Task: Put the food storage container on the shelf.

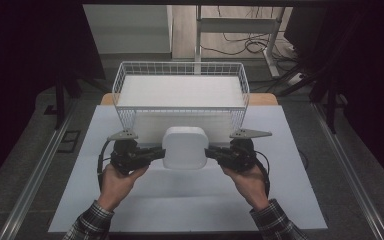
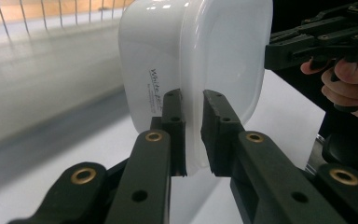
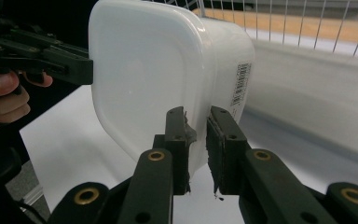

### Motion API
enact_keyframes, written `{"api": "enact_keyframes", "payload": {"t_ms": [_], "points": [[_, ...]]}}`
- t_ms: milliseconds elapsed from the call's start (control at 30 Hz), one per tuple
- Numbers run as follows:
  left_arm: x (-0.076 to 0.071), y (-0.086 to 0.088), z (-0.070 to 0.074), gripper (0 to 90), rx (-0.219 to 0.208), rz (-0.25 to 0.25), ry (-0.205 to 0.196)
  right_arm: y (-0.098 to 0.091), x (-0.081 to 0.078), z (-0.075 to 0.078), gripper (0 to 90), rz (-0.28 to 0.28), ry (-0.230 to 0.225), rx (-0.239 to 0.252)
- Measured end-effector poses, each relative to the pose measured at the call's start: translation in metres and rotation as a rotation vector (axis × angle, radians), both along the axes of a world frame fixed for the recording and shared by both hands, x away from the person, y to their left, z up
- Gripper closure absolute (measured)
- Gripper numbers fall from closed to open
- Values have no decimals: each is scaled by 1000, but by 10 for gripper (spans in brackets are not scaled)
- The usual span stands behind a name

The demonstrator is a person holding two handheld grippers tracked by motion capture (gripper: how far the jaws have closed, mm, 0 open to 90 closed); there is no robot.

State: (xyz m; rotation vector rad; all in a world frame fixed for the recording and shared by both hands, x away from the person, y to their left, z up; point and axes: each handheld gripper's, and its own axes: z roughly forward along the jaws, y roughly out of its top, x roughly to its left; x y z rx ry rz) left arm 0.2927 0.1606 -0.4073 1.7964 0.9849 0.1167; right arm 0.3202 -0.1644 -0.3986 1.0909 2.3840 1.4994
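Container (image 1: 185,147) of white plastic, lidded, hangs between the two tools above the white sheet (image 1: 80,200) on the table, just in front of the wire basket (image 1: 130,70). The left tool (image 1: 156,152) is clenched on its left rim, the right tool (image 1: 211,152) on its right rim; in both gripper views the black jaws pinch the thin lip where lid meets tub (the plastic looks slightly bent under the right tool's pads (image 3: 179,135)). The step in hand appears to be carrying it up and over the basket's front wall. To do that well, both hands should rise together and keep the same spacing, so the rim is neither pulled nor twisted out of a pinch. Keep the box level, clear the top wire fully before moving forward, then lower it onto the basket's white floor before letting go.
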Motion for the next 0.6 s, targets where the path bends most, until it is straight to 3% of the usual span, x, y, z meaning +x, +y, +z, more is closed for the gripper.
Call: {"api": "enact_keyframes", "payload": {"t_ms": [300,600], "points": [[12,8,39,802,-6,21,-50,9,17,40,781,13,-64,6],[25,17,75,803,-2,40,-85,19,33,75,781,17,-97,19]]}}
